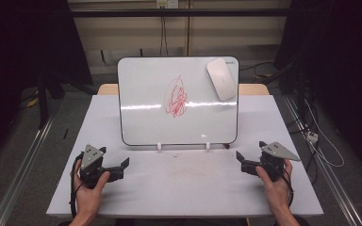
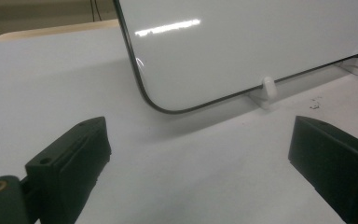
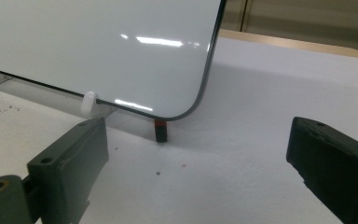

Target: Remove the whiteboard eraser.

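Plainly, the work here is the red scribble (image 1: pixel 176 97) on the whiteboard (image 1: pixel 146 127), and the eraser (image 1: pixel 221 78) is what it likely turns on. The board stands propped on two white clips (image 1: pixel 159 146) at the far middle of the table (image 1: pixel 188 188), leaning back. The scribble sits near its centre; the eraser clings to the upper right corner, its long axis tilted, running from upper left down to lower right.

Both grippers rest low on the table in front of the board, well apart from it. The left gripper (image 1: pixel 117 164) has its jaws spread wide and holds nothing; its own view looks at the board's lower left corner. The right gripper (image 1: pixel 248 159) is likewise wide open and empty, facing the lower right corner, where a small dark and red object (image 3: pixel 161 130) stands behind the board's edge; I cannot tell what it is.

The eraser lies up, forward and slightly inward from the right gripper, and far across from the left. So the right hand (image 1: pixel 274 186) is the nearer one, and I judge it should reach.
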{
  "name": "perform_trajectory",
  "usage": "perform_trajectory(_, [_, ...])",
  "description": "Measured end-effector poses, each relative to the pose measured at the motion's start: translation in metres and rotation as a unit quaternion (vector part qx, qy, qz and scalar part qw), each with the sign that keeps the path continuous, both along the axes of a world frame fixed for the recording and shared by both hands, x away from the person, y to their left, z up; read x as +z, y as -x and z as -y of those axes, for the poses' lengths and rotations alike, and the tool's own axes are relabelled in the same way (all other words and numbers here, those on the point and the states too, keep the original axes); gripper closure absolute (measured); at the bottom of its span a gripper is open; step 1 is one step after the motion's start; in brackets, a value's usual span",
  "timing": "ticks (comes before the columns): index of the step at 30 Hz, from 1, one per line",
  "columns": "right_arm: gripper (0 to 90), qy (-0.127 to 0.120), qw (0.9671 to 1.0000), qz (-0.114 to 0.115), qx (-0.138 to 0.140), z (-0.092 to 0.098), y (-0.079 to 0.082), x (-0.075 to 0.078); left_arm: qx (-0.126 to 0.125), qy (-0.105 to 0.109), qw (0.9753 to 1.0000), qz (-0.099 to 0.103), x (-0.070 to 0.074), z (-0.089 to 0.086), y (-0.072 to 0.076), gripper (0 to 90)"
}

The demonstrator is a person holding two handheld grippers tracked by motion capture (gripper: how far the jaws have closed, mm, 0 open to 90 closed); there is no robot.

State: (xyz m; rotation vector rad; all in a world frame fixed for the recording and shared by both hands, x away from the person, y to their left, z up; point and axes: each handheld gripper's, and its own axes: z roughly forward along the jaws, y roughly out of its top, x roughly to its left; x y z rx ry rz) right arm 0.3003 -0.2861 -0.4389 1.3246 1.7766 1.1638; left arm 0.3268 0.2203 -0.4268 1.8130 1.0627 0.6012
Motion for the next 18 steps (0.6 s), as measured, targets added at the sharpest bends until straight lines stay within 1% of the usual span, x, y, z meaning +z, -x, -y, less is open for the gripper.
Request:
perform_trajectory(1, [5.6,0.0,1.0,0.0,0.0,0.0,0.0,0.0,0.0,0.004,1.0,0.0,-0.0001,-0.0001,-0.0002,5.1])
perform_trajectory(2, [6.5,-0.011,0.9999,-0.004,-0.003,0.0001,-0.0003,-0.0003,0.001,0.005,1.0,0.0,-0.0004,-0.0002,-0.001,5.1])
perform_trajectory(3, [7.0,-0.017,0.9998,-0.004,-0.005,-0.0001,-0.0007,-0.0005,0.0,0.002,1.0,-0.001,-0.0002,-0.0005,-0.0012,5.1])
perform_trajectory(5, [7.6,-0.014,0.9999,-0.004,-0.006,-0.001,-0.0011,-0.0007,0.001,0.003,1.0,-0.001,0.0,-0.0006,-0.0018,5.1])
perform_trajectory(6, [7.2,-0.017,0.9998,-0.005,-0.005,-0.0012,-0.0012,-0.0009,0.001,0.003,1.0,-0.001,0.0,-0.0006,-0.0018,5.1])
perform_trajectory(8, [6.8,-0.016,0.9998,-0.007,0.001,-0.0019,-0.0019,-0.0013,0.004,0.003,1.0,-0.002,-0.0002,-0.0008,-0.0022,5.1])
perform_trajectory(11, [5.9,-0.014,0.9998,-0.003,0.012,-0.004,-0.0023,-0.0018,0.008,0.004,1.0,-0.003,-0.0005,-0.0026,-0.0032,5.1])
perform_trajectory(12, [5.8,-0.011,0.9999,-0.001,0.012,-0.0049,-0.0023,-0.0021,0.009,0.006,0.9999,-0.004,-0.0008,-0.0025,-0.0034,5.1])
perform_trajectory(13, [5.9,-0.008,0.9999,0.0,0.015,-0.0055,-0.0027,-0.0024,0.009,0.006,0.9999,-0.004,-0.0008,-0.0025,-0.0034,5.1])
perform_trajectory(16, [6.3,-0.011,0.9996,-0.004,0.024,-0.0061,-0.004,-0.0017,0.009,0.004,0.9999,-0.005,-0.0009,-0.0022,-0.0038,5.1])
perform_trajectory(18, [6.2,-0.006,0.9996,-0.004,0.026,-0.0071,-0.005,0.0003,0.007,0.003,0.9999,-0.006,-0.0011,-0.0019,-0.004,5.1])
